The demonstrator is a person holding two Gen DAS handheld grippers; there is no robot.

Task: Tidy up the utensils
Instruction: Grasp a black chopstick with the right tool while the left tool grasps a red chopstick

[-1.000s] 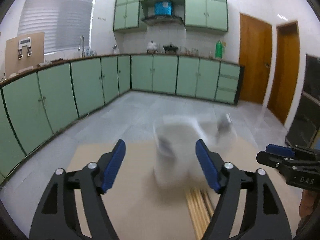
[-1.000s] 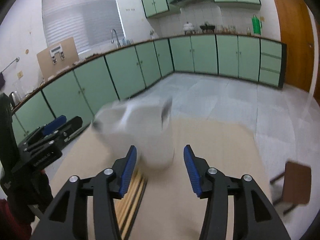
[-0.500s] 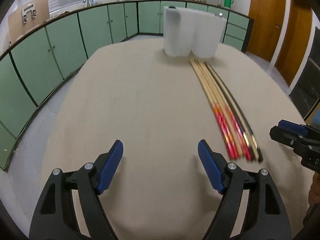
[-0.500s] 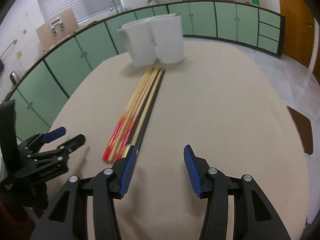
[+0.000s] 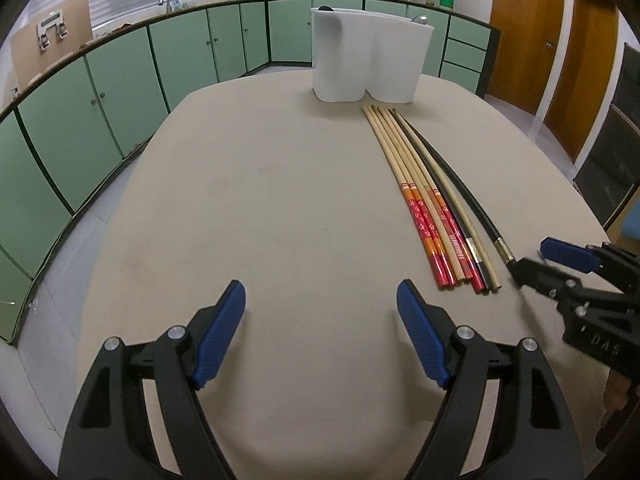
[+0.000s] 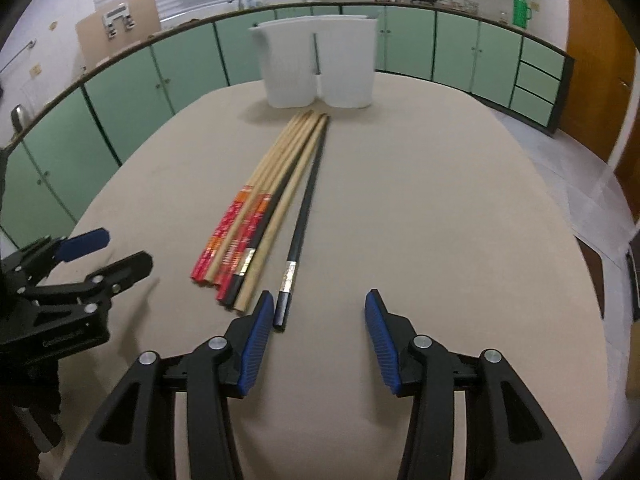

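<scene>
Several long chopsticks [image 5: 424,196] lie side by side on the beige table [image 5: 280,208], some with red and orange ends, some dark. They also show in the right wrist view [image 6: 264,208]. One black chopstick [image 6: 306,216] lies slightly apart on the right. A white two-part utensil holder [image 5: 370,65] stands at the table's far end, past the chopstick tips; it also shows in the right wrist view [image 6: 318,66]. My left gripper [image 5: 320,312] is open and empty, left of the chopsticks. My right gripper [image 6: 316,314] is open and empty, just before the black chopstick's near end.
Green kitchen cabinets [image 5: 120,92] run around the room behind the table. Wooden doors [image 5: 520,36] stand at the right. The table's edge [image 6: 592,264] curves close on the right, with tiled floor beyond it.
Both grippers have drawn back from the white holder toward the table's near end and tilted down. The chopsticks and the bare table top have come into view. Both stay open.
</scene>
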